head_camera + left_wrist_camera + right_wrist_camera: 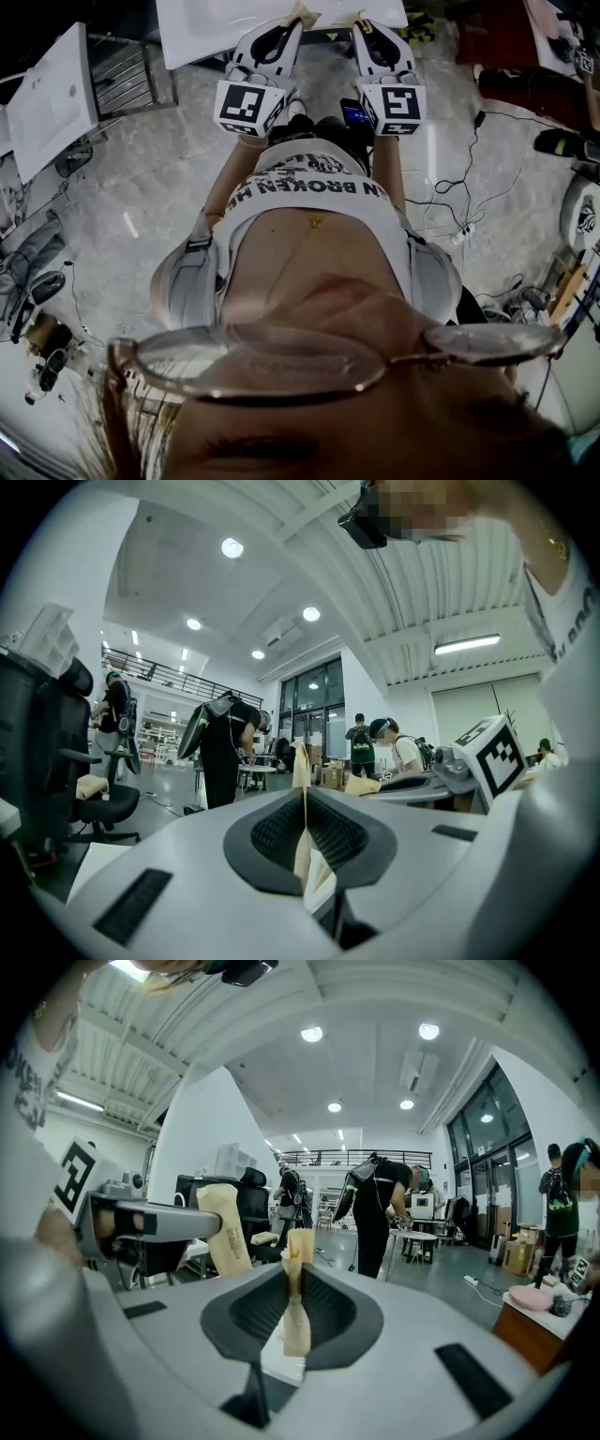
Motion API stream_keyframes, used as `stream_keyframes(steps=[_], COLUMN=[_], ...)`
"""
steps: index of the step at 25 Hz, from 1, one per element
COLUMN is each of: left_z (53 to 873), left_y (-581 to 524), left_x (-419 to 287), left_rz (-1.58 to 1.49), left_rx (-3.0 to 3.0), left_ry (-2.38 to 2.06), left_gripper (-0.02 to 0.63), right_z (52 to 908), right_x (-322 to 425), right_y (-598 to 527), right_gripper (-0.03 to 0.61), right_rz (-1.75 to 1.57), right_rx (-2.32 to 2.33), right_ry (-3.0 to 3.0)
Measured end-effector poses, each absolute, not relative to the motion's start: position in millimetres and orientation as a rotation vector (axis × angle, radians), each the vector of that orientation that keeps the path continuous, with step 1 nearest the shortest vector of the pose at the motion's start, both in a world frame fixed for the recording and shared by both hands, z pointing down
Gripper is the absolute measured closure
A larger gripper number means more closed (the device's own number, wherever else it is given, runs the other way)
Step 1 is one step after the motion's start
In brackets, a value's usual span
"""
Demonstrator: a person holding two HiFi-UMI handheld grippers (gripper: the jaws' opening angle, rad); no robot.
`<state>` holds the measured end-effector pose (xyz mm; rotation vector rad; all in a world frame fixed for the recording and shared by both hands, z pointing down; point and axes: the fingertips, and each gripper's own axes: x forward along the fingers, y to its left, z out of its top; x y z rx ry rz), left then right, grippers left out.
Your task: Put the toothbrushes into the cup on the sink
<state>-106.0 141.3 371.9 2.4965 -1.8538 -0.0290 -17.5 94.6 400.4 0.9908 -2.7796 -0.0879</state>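
Tape, tan and creased, wrapped the slim fingertips of both smooth grey grippers. The left gripper [302,766] and right gripper [299,1251] were each closed on nothing, pads pressed together, raised side by side before the person's printed shirt [319,187]. A glossy white sink [206,33] lay just beyond their tips. Cables [459,192] sprawled over the marbled floor [141,197].

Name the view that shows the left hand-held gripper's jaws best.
The left gripper view: it looks straight along the left hand-held gripper, its tape-wrapped jaws pressed together, nothing between. The head view shows it from above, tips small; the right gripper view shows one taped tip side-on.
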Motion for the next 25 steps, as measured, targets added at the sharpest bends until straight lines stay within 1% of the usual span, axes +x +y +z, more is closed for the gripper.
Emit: stream_keyframes(steps=[12,25], left_z=[371.8,366.8], left_y=[120.5,21.2], left_x=[-133.4,-138.1], left_rz=[-0.061,-0.042], left_rx=[2.482,2.460], left_ry=[-1.848,-1.892], left_gripper=[0.595,0.595], right_z=[394.3,390.1], right_x=[-33.8,-50.3], right_y=[78.0,-24.6], right_gripper=[0.525,0.525], right_rz=[-0.120,-0.121], right_rx=[1.039,0.962], right_ry=[-2.766,-2.811])
